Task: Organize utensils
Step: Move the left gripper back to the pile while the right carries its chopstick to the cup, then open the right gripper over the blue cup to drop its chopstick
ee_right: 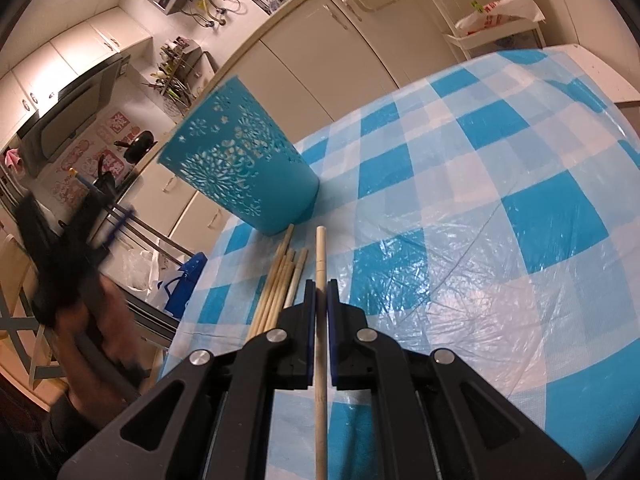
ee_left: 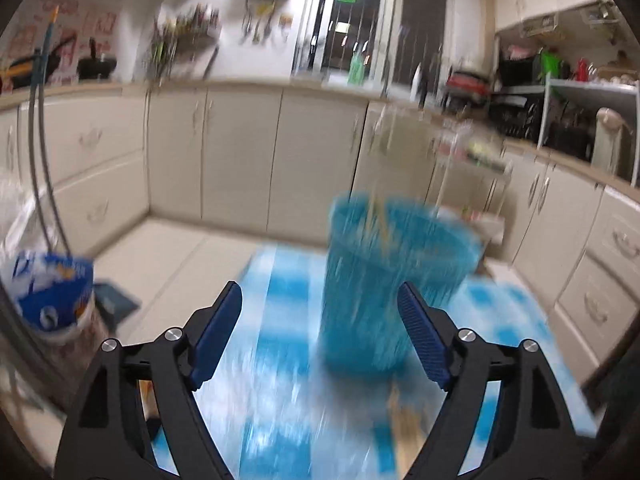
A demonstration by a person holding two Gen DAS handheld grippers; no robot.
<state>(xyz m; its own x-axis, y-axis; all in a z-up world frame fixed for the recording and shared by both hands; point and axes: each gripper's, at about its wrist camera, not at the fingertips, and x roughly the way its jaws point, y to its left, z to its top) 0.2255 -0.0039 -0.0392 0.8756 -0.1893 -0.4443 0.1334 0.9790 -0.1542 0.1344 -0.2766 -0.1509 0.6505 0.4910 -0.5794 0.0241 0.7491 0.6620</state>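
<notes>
From the left wrist, the left gripper [ee_left: 320, 330] stands with jaws spread wide and nothing between them; the blue perforated basket [ee_left: 396, 280] sits just ahead and slightly right on the checked tablecloth [ee_left: 280, 304], all smeared by blur.

From the right wrist, the right gripper [ee_right: 320, 300] is clenched on a single chopstick [ee_right: 321, 256], whose long axis runs straight out along the fingers, tip toward the basket's base. The other chopsticks [ee_right: 280, 284] lie just left, roughly parallel. The right hand looks nearer.
</notes>
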